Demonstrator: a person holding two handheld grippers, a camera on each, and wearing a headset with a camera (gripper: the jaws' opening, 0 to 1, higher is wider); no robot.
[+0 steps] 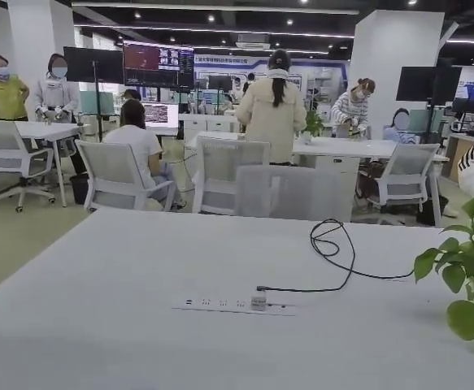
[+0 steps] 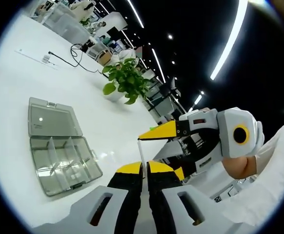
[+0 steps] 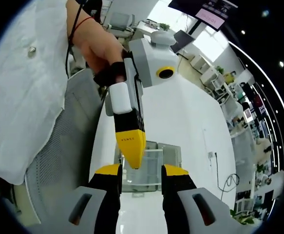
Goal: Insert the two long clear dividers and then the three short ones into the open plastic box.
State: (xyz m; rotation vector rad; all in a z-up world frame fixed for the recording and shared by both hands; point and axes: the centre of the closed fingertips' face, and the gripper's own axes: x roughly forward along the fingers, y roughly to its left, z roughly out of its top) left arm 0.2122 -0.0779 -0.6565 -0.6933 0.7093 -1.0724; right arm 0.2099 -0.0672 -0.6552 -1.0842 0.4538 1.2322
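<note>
The open grey plastic box [image 2: 64, 163] lies on the white table with its lid [image 2: 51, 117] folded back; clear dividers stand inside it. My left gripper [image 2: 145, 168] is shut on a thin clear divider [image 2: 141, 152] that rises between its yellow tips. My right gripper [image 2: 161, 153] comes in from the right, one yellow jaw tip at the divider's upper end. In the right gripper view my right gripper [image 3: 142, 170] stands open above the box [image 3: 149, 168], and the left gripper [image 3: 133, 156], held by a hand, points down between its jaws.
A potted plant [image 2: 126, 80] stands beyond the box, also at the table's right edge [image 1: 464, 268]. A power strip [image 1: 237, 305] with a black cable [image 1: 334, 252] lies mid-table. Chairs, desks and several people fill the room behind. A white mesh chair [image 3: 68, 161] is close by.
</note>
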